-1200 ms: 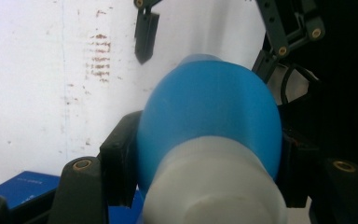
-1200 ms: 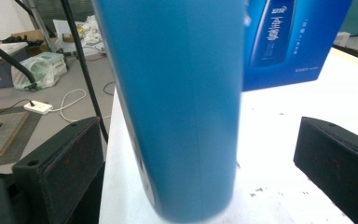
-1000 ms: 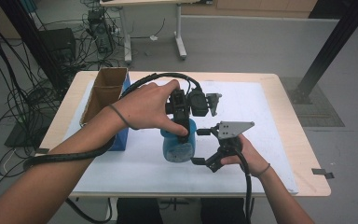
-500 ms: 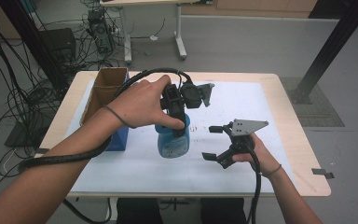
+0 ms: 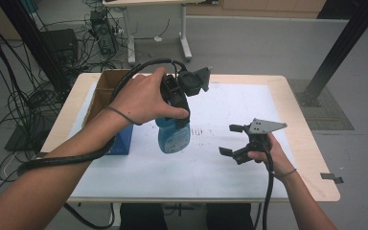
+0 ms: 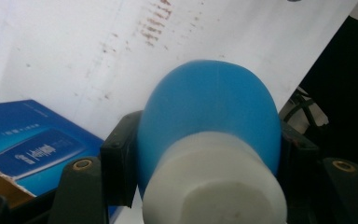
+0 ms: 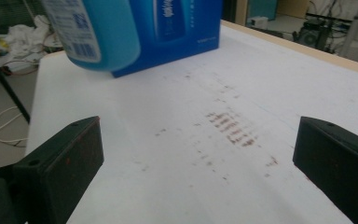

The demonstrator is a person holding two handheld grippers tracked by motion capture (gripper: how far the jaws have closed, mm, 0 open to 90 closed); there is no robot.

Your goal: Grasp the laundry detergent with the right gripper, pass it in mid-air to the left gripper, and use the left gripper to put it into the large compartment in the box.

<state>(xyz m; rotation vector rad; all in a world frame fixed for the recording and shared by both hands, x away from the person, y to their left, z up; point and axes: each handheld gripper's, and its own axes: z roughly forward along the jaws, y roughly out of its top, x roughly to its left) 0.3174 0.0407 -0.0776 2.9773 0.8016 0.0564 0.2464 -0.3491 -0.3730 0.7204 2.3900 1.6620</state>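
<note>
White paper at frame centre lies under my left gripper (image 5: 175,98), clamped below the white cap of a smooth, probably slippery blue bottle (image 5: 173,138); right gripper (image 5: 231,140) gapes empty.

Jaws wide apart — blue bottle (image 7: 98,32) above stained white sheet (image 7: 191,140).

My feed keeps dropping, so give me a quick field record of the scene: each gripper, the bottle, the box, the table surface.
left gripper: shut on the blue bottle, gripping just below its white cap
blue bottle: held upright, lifted off the table
right gripper: open, nothing between its jaws, low over the sheet
blue box: at the table's left side, against an open cardboard box
white sheet: covers the tabletop, reddish-brown marks near its middle
</note>
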